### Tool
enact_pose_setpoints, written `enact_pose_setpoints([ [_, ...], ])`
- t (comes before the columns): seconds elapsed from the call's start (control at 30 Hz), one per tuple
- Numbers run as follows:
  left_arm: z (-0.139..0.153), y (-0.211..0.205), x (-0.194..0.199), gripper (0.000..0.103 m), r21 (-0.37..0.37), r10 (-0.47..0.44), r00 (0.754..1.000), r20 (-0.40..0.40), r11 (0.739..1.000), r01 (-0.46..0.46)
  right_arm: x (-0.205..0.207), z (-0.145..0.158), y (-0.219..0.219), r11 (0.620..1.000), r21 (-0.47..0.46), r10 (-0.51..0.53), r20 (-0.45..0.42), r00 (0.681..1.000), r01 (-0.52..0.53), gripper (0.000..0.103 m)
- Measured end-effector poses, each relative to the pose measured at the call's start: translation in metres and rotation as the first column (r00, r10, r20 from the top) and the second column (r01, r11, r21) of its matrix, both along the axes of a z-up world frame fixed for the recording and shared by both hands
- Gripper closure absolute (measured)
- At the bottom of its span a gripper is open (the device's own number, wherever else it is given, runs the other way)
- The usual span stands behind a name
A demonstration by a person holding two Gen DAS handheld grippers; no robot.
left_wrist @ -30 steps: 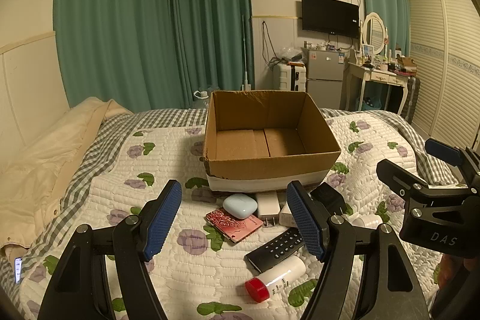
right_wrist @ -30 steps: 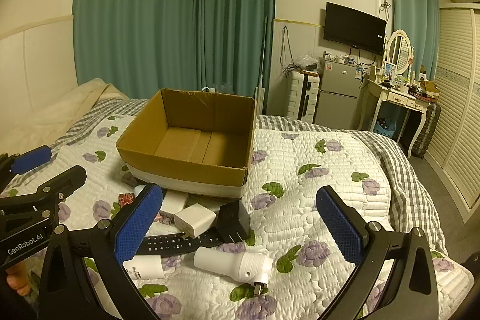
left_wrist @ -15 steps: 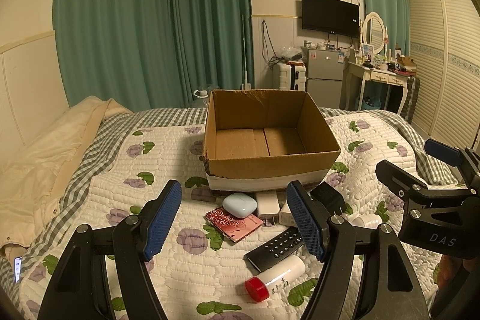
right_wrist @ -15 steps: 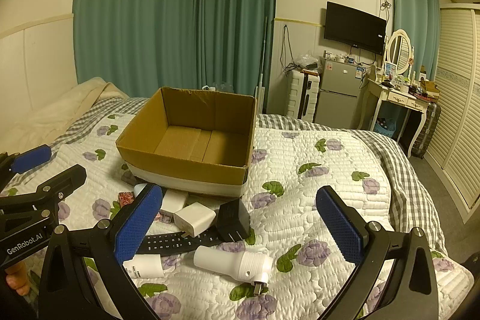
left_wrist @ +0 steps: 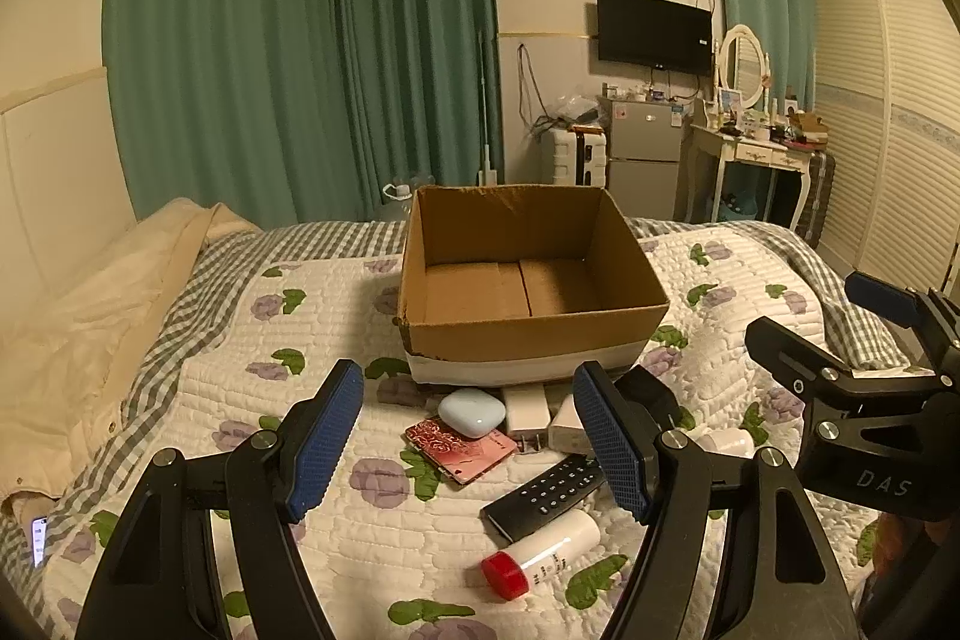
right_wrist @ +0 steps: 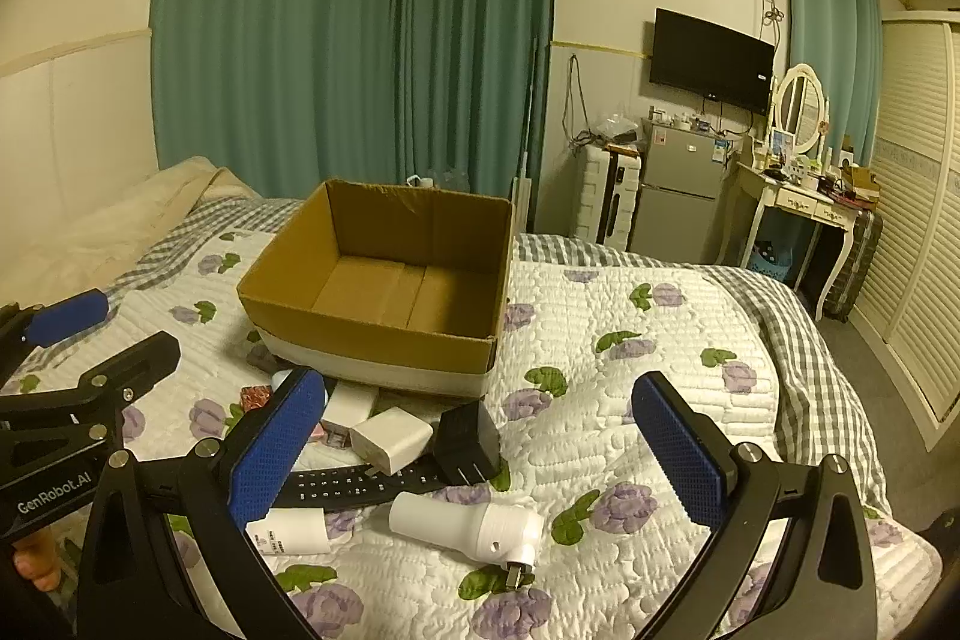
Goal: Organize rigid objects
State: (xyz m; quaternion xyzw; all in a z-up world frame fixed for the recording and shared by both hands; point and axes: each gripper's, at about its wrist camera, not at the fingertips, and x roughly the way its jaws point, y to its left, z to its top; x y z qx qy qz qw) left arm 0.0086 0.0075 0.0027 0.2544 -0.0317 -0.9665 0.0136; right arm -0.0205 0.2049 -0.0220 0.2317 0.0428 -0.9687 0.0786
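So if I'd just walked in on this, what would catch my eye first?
Probably the open cardboard box, empty, in the middle of a flowered quilt on a bed. Right in front of it lies a cluster of small things: a black remote control, a white bottle with a red cap, a pale blue case and some chargers. Nearest the cameras, the left gripper and the right gripper hang over them with blue-padded fingers spread wide, holding nothing.

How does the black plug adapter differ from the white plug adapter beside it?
The black plug adapter is dark with a tapered body; the white plug adapter is pale and boxy. The black one rests over the black remote control and shows two prongs; the white one's prongs cannot be made out. Both lie on the quilt before the cardboard box.
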Motion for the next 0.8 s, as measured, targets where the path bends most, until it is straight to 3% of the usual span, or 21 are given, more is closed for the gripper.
enact_pose_setpoints([
  [0.23,-0.003,0.004,0.008,0.028,0.007,-0.029,0.999,0.024,1.000,0.029,0.015,0.014,0.015,1.000,0.010,0.010,-0.003,1.000,-0.010,0.000],
  [0.5,-0.053,0.018,-0.009,0.028,-0.032,-0.084,0.983,0.162,0.995,0.090,0.009,-0.007,0.031,1.000,0.018,0.004,0.096,0.995,-0.006,0.000],
  [0.8,-0.114,0.030,-0.032,0.030,0.000,-0.187,0.924,0.333,0.980,0.198,-0.009,-0.028,0.030,1.000,0.028,0.001,0.176,0.984,-0.007,0.000],
])
